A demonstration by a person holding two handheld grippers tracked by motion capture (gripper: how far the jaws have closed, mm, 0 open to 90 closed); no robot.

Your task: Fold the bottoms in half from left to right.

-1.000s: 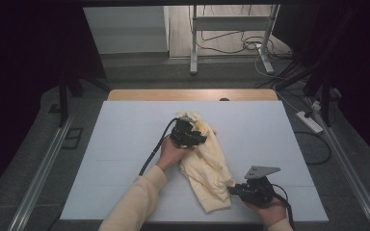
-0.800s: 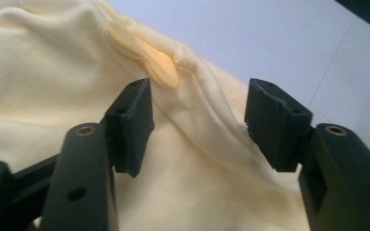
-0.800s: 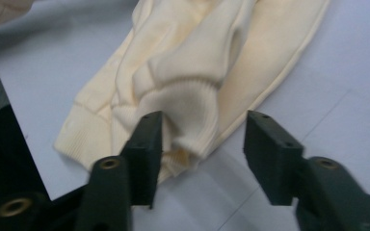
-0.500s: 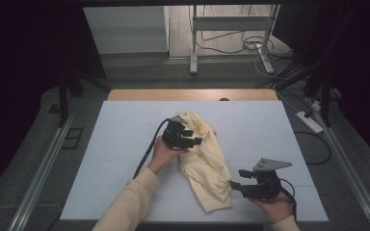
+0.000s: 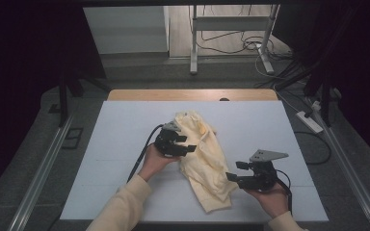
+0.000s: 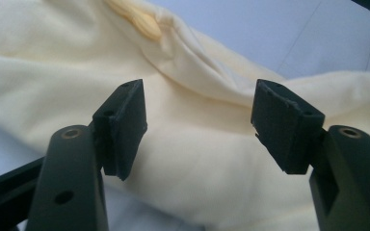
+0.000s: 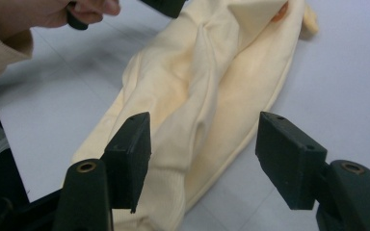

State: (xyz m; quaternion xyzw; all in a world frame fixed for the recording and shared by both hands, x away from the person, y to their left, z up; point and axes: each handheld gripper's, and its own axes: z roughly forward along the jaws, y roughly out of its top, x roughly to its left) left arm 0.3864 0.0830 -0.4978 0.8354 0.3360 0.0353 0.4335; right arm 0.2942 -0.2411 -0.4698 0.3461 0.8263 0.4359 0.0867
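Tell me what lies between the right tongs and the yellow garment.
Nothing: in the high view, bare table separates the open right tongs from the yellow garment.

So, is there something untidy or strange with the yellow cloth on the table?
The yellow cloth lies bunched and twisted in a slanted heap on the white table, not spread flat. A darker orange patch shows near its far end; what it is I cannot tell. No tear or spill shows.

Pale yellow garment (image 5: 203, 163), crumpled on the counter (image 5: 125, 125).
You have it lying in a long rumpled strip between your left claw (image 5: 189, 147) and right claw (image 5: 236, 171), released.
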